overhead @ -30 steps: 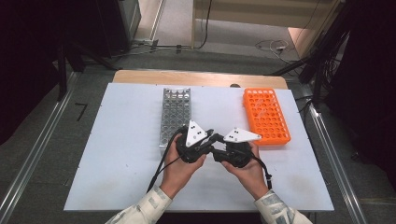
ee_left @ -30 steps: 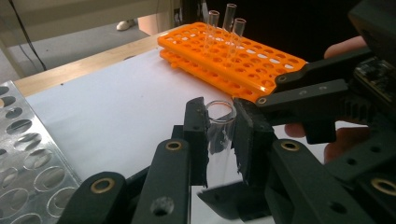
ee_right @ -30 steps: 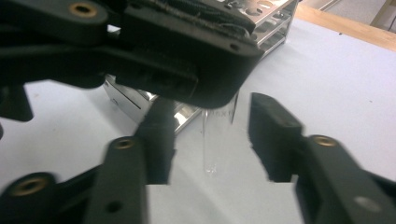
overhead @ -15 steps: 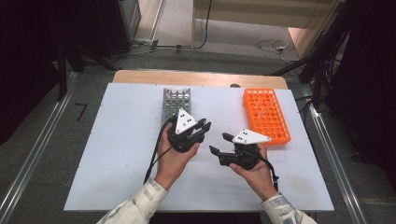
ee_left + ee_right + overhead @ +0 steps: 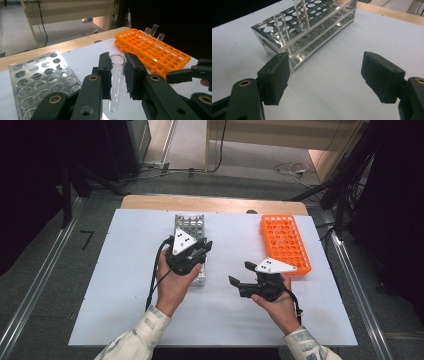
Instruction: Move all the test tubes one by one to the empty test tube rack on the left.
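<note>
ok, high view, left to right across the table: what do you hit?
Left hand-held gripper over the metal rack → right hand-held gripper → orange rack.

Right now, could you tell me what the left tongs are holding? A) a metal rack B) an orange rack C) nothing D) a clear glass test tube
D: in the left gripper view the left tongs are clamped on an upright clear glass test tube.

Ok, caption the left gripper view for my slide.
Left tongs grip an upright glass tube above the metal rack, orange rack behind.
</note>
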Demonstrator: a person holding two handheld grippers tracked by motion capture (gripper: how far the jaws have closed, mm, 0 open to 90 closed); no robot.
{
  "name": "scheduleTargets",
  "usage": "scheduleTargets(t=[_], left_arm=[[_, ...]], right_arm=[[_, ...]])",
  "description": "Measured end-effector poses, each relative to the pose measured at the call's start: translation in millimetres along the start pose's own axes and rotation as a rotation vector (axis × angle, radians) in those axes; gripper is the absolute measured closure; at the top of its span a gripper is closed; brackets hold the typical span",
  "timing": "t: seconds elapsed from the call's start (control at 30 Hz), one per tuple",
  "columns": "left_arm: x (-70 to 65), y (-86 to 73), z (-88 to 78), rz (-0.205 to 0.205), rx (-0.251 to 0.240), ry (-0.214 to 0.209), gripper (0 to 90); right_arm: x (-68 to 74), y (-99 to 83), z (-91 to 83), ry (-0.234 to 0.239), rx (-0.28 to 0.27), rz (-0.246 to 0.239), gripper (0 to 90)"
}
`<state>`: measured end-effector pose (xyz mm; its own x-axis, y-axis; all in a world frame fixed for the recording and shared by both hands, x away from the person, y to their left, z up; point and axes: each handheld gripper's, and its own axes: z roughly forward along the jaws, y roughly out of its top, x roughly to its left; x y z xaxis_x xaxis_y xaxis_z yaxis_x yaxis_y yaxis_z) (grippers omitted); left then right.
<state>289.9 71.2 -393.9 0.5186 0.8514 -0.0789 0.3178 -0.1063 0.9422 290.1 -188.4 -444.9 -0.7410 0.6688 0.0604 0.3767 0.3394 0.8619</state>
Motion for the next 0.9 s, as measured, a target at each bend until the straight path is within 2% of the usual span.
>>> scheduleTargets(t=[0.4,0.9], left_arm=[[9.3,-5.0,-12.2,0.012,0.016,0.035,75.7],[9.0,-19.3,-4.9,0.015,0.053,0.03,75.7]], right_arm=[[-3.2,-0.7,-2.7,-0.004,-0.004,0.004,20.0],[-4.3,-1.5,-4.2,-0.005,-0.007,0.0,20.2]])
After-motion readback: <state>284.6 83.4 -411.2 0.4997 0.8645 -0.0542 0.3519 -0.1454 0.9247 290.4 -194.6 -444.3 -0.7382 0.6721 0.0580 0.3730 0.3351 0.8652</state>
